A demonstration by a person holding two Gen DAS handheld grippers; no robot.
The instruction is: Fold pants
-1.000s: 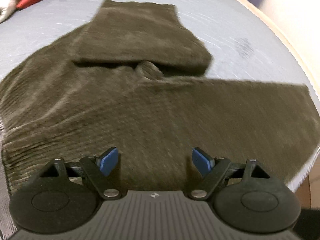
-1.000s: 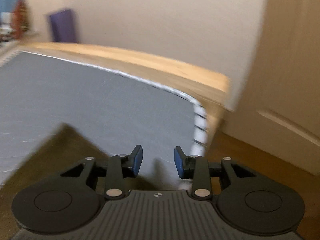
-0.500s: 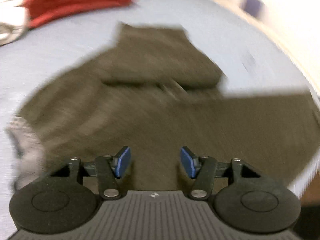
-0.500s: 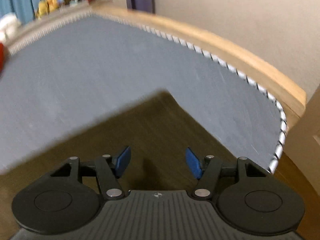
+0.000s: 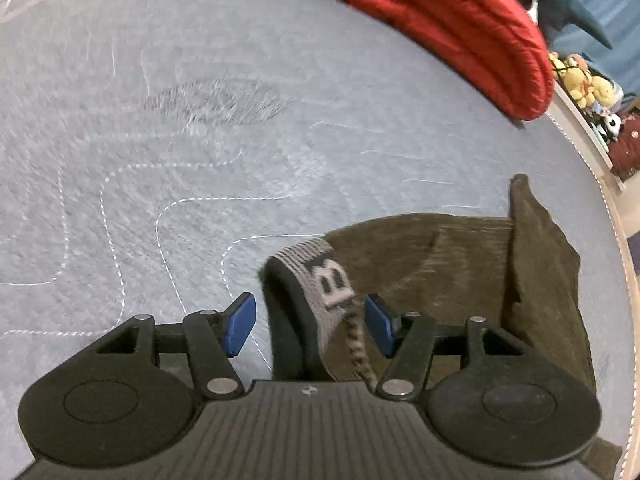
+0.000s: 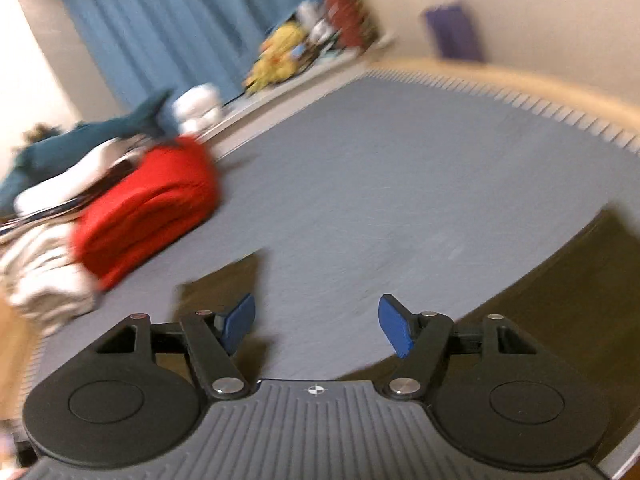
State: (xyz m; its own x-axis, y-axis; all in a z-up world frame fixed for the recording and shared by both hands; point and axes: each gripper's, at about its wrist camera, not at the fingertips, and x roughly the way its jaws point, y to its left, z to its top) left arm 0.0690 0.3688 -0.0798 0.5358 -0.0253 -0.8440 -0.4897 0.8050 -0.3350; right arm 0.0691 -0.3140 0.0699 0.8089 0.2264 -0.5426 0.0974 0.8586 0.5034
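The dark olive pants (image 5: 460,264) lie on the grey quilted mattress (image 5: 200,120), low and right in the left wrist view. Their grey waistband (image 5: 320,280), with a printed letter and a drawstring, rises between the jaws of my left gripper (image 5: 310,324). These jaws are opening and the blue pads (image 5: 240,324) stand apart from the band. In the right wrist view, my right gripper (image 6: 316,326) hovers over bare mattress (image 6: 380,200). Its jaws are opening with nothing between them. Pants fabric (image 6: 560,300) shows to its right, and a dark corner to its left.
A red padded bundle (image 5: 460,28) lies at the far side of the mattress, next to white laundry (image 6: 40,272) and a blue plush shark (image 6: 80,140). Plush toys (image 5: 580,80) sit on a ledge by a blue curtain. A wooden bed frame (image 6: 520,80) rims the mattress.
The left view swung from the spread pant legs to the waistband end, which now sits between its jaws. The right view turned from the bed corner towards the red bundle, and its jaws widened.
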